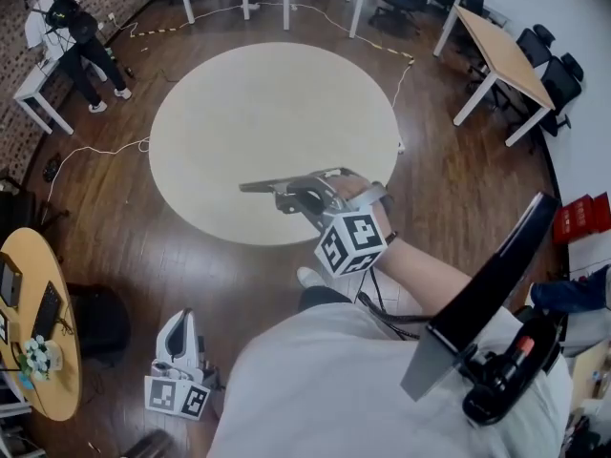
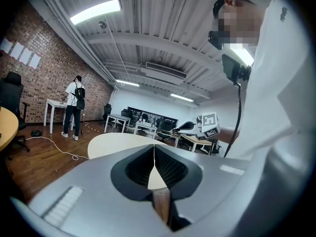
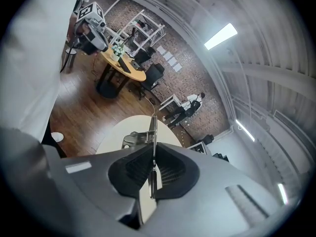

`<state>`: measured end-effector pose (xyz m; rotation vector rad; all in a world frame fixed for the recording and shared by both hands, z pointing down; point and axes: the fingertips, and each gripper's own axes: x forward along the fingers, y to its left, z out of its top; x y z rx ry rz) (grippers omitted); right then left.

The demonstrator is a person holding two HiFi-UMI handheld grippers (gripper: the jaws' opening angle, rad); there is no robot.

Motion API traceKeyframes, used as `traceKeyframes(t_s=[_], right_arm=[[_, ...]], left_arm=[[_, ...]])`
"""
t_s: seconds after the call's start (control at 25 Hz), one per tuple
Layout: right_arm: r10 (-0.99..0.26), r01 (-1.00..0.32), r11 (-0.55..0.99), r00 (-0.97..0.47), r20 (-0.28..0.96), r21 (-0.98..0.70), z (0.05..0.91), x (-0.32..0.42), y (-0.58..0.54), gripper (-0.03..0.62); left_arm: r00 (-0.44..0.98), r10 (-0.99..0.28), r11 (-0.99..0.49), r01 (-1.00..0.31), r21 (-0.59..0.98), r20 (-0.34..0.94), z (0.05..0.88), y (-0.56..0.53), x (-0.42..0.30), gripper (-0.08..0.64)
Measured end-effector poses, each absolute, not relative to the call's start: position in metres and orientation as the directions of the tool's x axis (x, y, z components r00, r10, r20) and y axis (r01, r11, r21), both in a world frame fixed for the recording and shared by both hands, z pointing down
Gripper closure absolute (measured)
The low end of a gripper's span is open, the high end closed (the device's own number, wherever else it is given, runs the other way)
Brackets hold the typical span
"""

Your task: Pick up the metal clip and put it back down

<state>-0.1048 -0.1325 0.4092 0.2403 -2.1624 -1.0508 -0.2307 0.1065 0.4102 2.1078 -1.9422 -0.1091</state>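
Observation:
The metal clip [image 1: 272, 185] is a flat silver piece that hangs in the air over the near edge of the round beige table [image 1: 239, 103]. My right gripper [image 1: 304, 197] is shut on it, with the clip sticking out to the left. In the right gripper view the clip [image 3: 152, 132] stands edge-on between the closed jaws of that gripper [image 3: 153, 154], above the table [image 3: 121, 130]. My left gripper [image 1: 181, 330] hangs low at the person's left side, away from the table. Its jaws [image 2: 154, 154] meet with nothing between them. The right gripper [image 2: 205, 125] shows in the left gripper view.
A person [image 1: 72, 31] stands at a white desk at the far left. A wooden desk [image 1: 496, 55] with black chairs is at the far right. A small yellow round table [image 1: 38, 322] and a black stool [image 1: 95, 322] sit at lower left. Cables cross the wooden floor [image 1: 95, 149].

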Motion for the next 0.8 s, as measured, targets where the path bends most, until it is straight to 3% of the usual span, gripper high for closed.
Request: traceKeyframes(t_s=[0.4, 0.8], right_arm=[[-0.415, 0.213, 0.689, -0.667, 0.619, 0.693, 0.539, -0.104, -0.258, 0.588], [-0.359, 0.301, 0.708, -0.626, 0.693, 0.639, 0.651, -0.118, -0.301, 0.588]], left_arm=[[0.036, -0.984, 0.003, -0.975, 0.222, 0.176, 0.383, 0.044, -0.207, 0.565], [-0.076, -0.960, 0.146, -0.958, 0.247, 0.270, 0.381, 0.022, -0.179, 0.565]])
